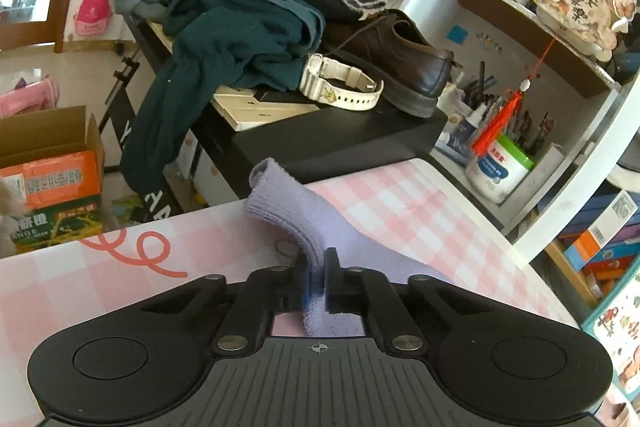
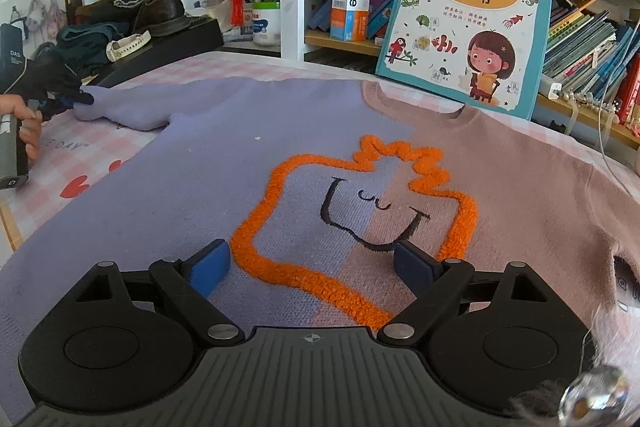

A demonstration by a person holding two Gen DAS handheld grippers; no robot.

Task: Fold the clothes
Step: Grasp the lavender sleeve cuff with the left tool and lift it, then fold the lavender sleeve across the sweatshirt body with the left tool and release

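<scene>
Knit sweater, half lilac / half dusty pink, w/ fuzzy orange outline and a stitched smiling face on the chest (image 2: 360, 187), lies flat, front up, on the pink-and-white checked table cover (image 1: 400, 211). Neck end is toward the shelves, just in front of a teal-edged children's picture book w/ a cartoon girl (image 2: 468, 15) that leans upright behind the collar.

Left gripper (image 1: 316, 279): clenched on the lilac sleeve (image 1: 288, 211). Black fingers w/ blue pads are pressed together w/ a fold of the knit pinched between them; the cuff end sticks up and away past the fingertips, lifted off the cover. In the right wrist view the same gripper (image 2: 70, 101) is at the far left edge of the table, gripping the sleeve tip, w/ a person's hand (image 2: 28, 125) around its grey handle.

Right gripper (image 2: 310, 263): released, jaws spread wide, nothing between the pads. It sits low over the sweater's chest, fingers either side of the lower part of the orange outline; left pad over the lilac half, right pad over the pink half. Can't tell if the pads touch the knit.

Beyond the table: black stand w/ a brown leather shoe (image 1: 404, 55), a white wristwatch (image 1: 340, 87) and a heap of dark green clothing (image 1: 236, 39).
</scene>
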